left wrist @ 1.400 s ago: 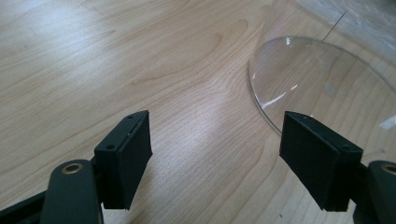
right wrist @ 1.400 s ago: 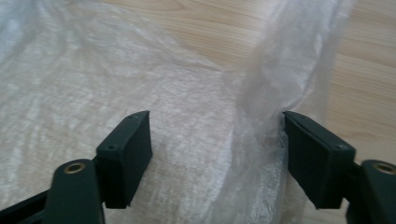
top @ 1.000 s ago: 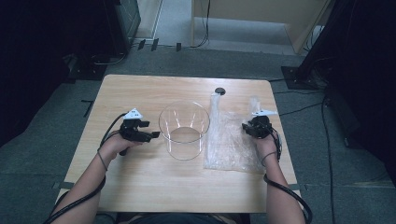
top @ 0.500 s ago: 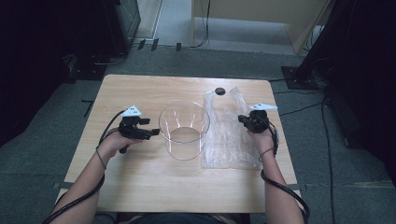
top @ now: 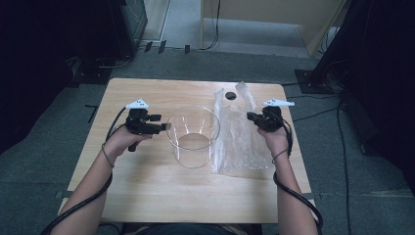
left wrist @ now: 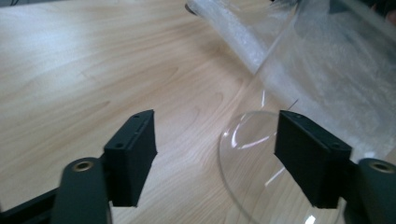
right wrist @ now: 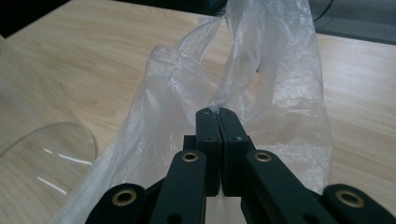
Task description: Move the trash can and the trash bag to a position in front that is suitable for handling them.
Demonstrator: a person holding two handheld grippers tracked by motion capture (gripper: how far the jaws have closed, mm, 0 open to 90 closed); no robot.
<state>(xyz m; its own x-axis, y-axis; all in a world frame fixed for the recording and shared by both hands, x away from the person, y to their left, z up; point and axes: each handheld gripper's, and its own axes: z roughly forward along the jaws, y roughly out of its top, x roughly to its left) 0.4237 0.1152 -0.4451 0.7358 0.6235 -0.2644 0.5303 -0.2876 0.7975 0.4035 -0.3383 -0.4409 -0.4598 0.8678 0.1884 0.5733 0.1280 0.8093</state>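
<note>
A clear round container (top: 192,134) stands mid-table. My left gripper (top: 165,128) is at its left rim. In the left gripper view this gripper (left wrist: 215,135) is open and its jaws have just been closing; the container's wall (left wrist: 252,177) curves between them, with a gap on the left pad's side. A thin clear plastic bag (top: 240,134) lies right of the container, its near side lifted. My right gripper (top: 250,117) is shut on it. In the right gripper view the jaws (right wrist: 216,111) pinch a fold of the bag (right wrist: 280,70), which rises crumpled ahead of them.
The wooden table (top: 147,196) has a small dark round hole (top: 230,95) near its far edge, by the bag's top. Cables trail from both grippers along the forearms. Dark equipment and cables stand on the floor around the table.
Both hands have risen a little. The right gripper has pulled the bag up and toward the far edge, stretching it longer. The left gripper has come to the container's rim.
</note>
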